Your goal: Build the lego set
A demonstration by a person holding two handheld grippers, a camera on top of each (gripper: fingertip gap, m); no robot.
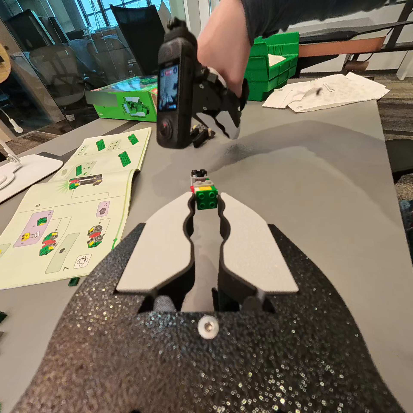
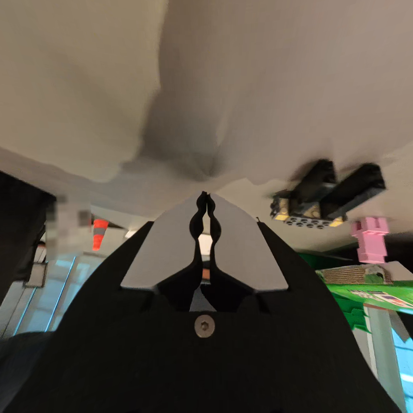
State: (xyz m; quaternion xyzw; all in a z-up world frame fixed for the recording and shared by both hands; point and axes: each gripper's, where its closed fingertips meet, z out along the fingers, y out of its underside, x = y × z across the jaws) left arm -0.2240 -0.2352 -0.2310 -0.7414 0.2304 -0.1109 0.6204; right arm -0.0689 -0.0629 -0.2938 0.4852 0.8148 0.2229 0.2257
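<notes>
In the left wrist view my left gripper is shut on a small lego assembly, with both pads against its green four-stud brick. Yellow, white, red, grey and black parts stick out beyond the fingertips, just above the grey table. My right gripper is shut, fingertips touching, and nothing shows between them. It also shows in the left wrist view, held by a hand at the far side of the table, beside a black lego assembly. In the upside-down right wrist view that assembly lies right of the fingertips.
An open instruction booklet lies at the left, with a small dark green piece by its near edge. A green lego box, a green bin and white papers sit at the back. A pink lego piece stands near the box. The gap from one gripper's tips to the other's is roughly 25 cm. My right gripper is the nearer one to the pink lego piece: about 15 cm, against 35 cm.
</notes>
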